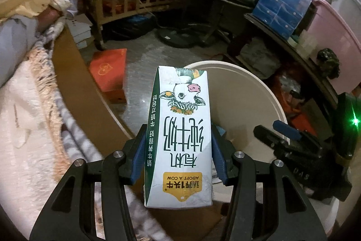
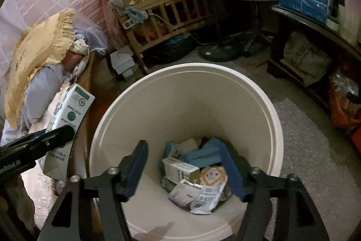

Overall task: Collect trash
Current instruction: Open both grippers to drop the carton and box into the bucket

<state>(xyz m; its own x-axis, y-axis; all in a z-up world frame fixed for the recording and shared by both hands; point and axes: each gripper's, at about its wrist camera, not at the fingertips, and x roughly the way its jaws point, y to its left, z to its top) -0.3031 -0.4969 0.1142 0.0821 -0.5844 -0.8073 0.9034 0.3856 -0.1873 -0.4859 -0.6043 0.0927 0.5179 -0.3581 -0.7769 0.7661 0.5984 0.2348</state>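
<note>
My left gripper (image 1: 178,150) is shut on a white and green milk carton (image 1: 180,134) with a cow picture, held upside down beside the cream trash bin (image 1: 266,92). The carton also shows in the right wrist view (image 2: 67,119), left of the bin and outside its rim. My right gripper (image 2: 182,164) is open and empty, hovering over the bin's mouth (image 2: 158,78). Inside the bin lie several cartons, boxes and wrappers (image 2: 196,175). The right gripper also shows in the left wrist view (image 1: 293,150), at the right over the bin.
A bed with a fringed blanket (image 1: 33,116) and a yellow pillow (image 2: 38,53) lies at the left. A wooden crib (image 2: 162,10) stands behind. An orange box (image 1: 110,69) sits on the floor. A dark shelf (image 2: 315,49) with bags and a pink tub (image 1: 334,37) stands at the right.
</note>
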